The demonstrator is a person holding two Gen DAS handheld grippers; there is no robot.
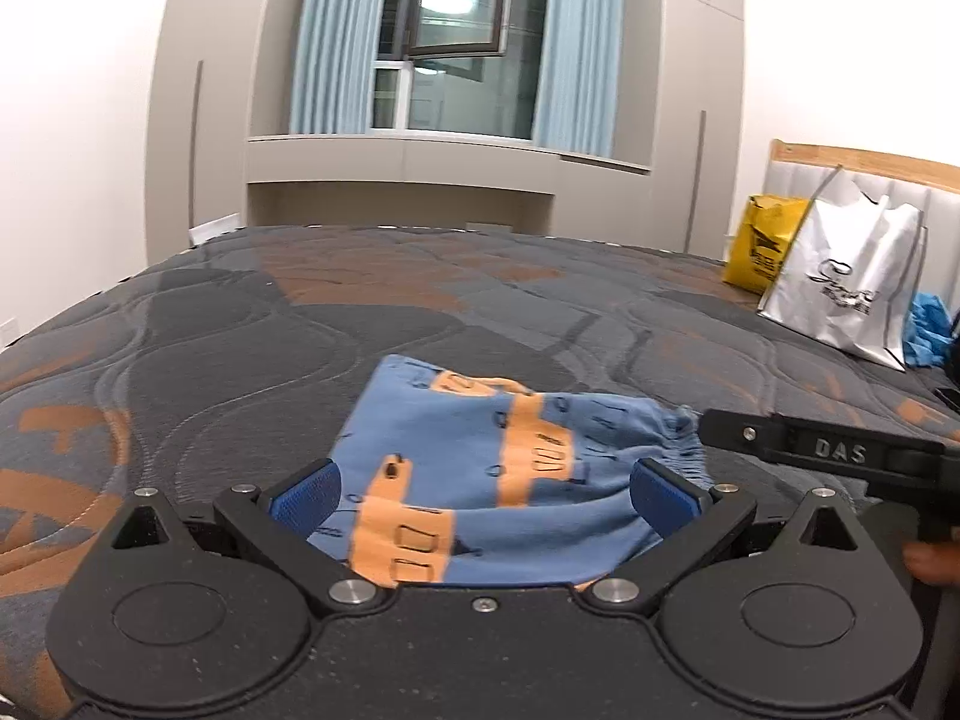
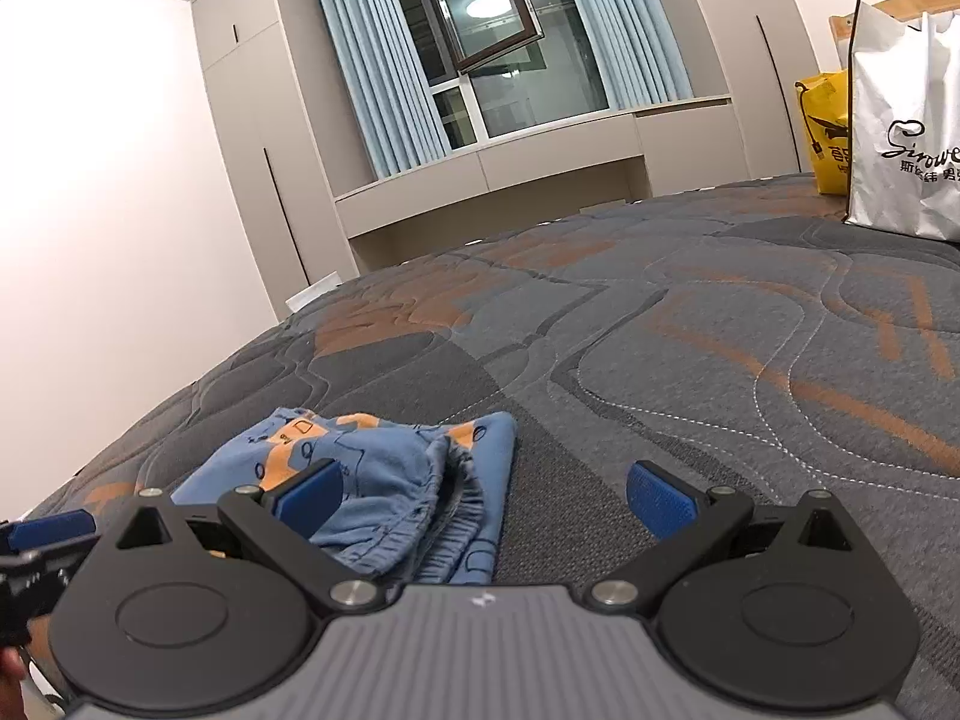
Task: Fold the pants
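The blue pants with orange patches (image 1: 480,480) lie folded into a small bundle on the patterned mattress (image 1: 240,330). My left gripper (image 1: 483,495) is open, its blue pads on either side of the bundle's near edge, holding nothing. My right gripper (image 2: 483,498) is open and empty just right of the bundle; in the right wrist view the pants (image 2: 384,480) lie with the elastic waistband facing me, behind the left pad. The right gripper's black finger shows in the left wrist view (image 1: 810,444) beside the waistband.
A white shopping bag (image 1: 846,282) and a yellow bag (image 1: 762,252) stand at the mattress's right by the headboard, with a blue cloth (image 1: 927,336) beside them. Grey cabinets and a curtained window (image 1: 456,42) lie beyond the far edge.
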